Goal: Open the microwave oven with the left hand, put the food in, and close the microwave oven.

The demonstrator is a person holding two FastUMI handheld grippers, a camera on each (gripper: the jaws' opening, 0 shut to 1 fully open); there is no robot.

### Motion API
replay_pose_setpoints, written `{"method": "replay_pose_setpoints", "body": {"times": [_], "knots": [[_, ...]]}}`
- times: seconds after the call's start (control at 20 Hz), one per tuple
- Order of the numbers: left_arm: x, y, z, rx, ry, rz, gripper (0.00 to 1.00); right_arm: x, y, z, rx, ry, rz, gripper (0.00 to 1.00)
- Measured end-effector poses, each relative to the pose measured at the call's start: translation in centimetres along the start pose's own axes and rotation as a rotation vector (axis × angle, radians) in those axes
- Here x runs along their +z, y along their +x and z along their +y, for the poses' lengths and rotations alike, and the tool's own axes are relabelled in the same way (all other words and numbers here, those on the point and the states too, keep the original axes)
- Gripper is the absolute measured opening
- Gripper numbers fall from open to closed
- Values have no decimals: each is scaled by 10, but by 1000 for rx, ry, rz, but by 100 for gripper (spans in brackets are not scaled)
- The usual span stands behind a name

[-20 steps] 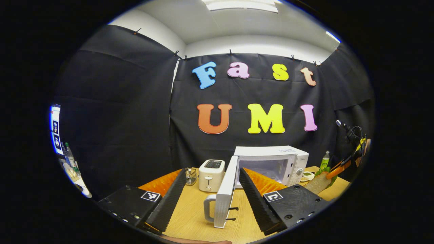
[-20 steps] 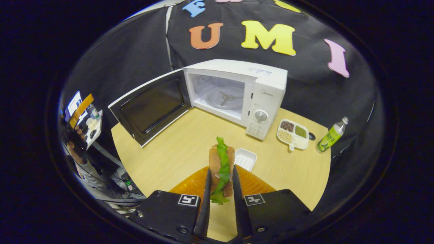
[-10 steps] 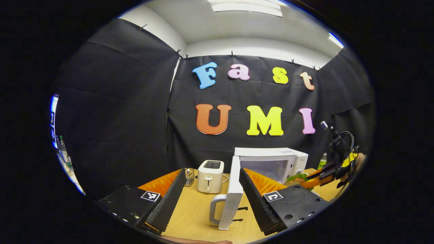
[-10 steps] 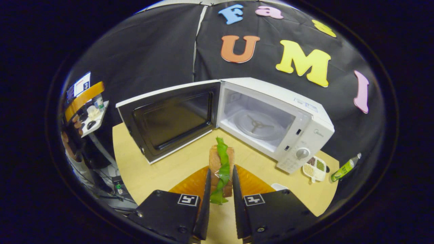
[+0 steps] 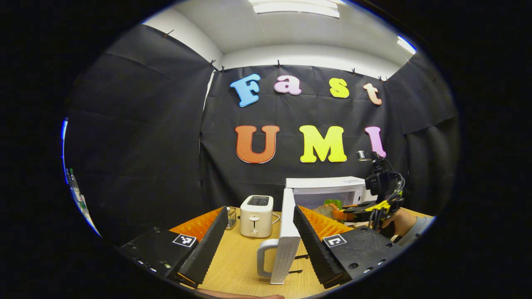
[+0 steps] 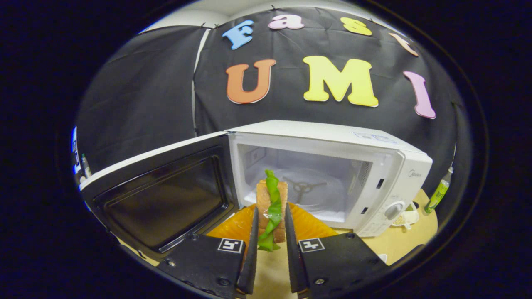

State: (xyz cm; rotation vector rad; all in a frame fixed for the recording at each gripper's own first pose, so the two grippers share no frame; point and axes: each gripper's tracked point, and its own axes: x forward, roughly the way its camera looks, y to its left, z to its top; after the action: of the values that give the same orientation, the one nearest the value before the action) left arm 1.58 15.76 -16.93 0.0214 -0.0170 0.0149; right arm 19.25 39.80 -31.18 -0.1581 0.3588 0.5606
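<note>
Right gripper [image 6: 270, 245] clamps the sandwich [image 6: 271, 207] at the open microwave [image 6: 332, 174] mouth; left gripper [image 5: 259, 245] gapes empty by the door [image 5: 286, 236]; risks: lettuce slipping out, bread clipping the cavity frame, door swinging shut on the reach.

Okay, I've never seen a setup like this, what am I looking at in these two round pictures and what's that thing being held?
A person holds a two-finger gripper in each hand, and each carries a fisheye camera looking along its own fingers.

In the left gripper view, the left gripper is open, in front of the white microwave's open door with its loop handle. A white toaster stands on the light wooden table.

In the right gripper view, the right gripper is shut on a brown bread sandwich with green lettuce, in front of the open white microwave oven. A green bottle stands to the microwave's right in the picture.
</note>
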Motion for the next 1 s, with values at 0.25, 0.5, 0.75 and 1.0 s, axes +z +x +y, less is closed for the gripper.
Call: {"method": "replay_pose_setpoints", "body": {"times": [0.25,0.5,0.75,1.0], "knots": [[4,-2,15,25,-9,-14,94,16,53,-6,-106,82,-156,37],[-4,-7,25,37,-18,-4,94,39,85,-17,-157,289,-265,37],[-13,-8,26,46,1,17,94,35,111,-38,-115,513,-226,32],[-17,-1,22,41,4,25,94,37,125,-69,-117,700,-315,30]]}}
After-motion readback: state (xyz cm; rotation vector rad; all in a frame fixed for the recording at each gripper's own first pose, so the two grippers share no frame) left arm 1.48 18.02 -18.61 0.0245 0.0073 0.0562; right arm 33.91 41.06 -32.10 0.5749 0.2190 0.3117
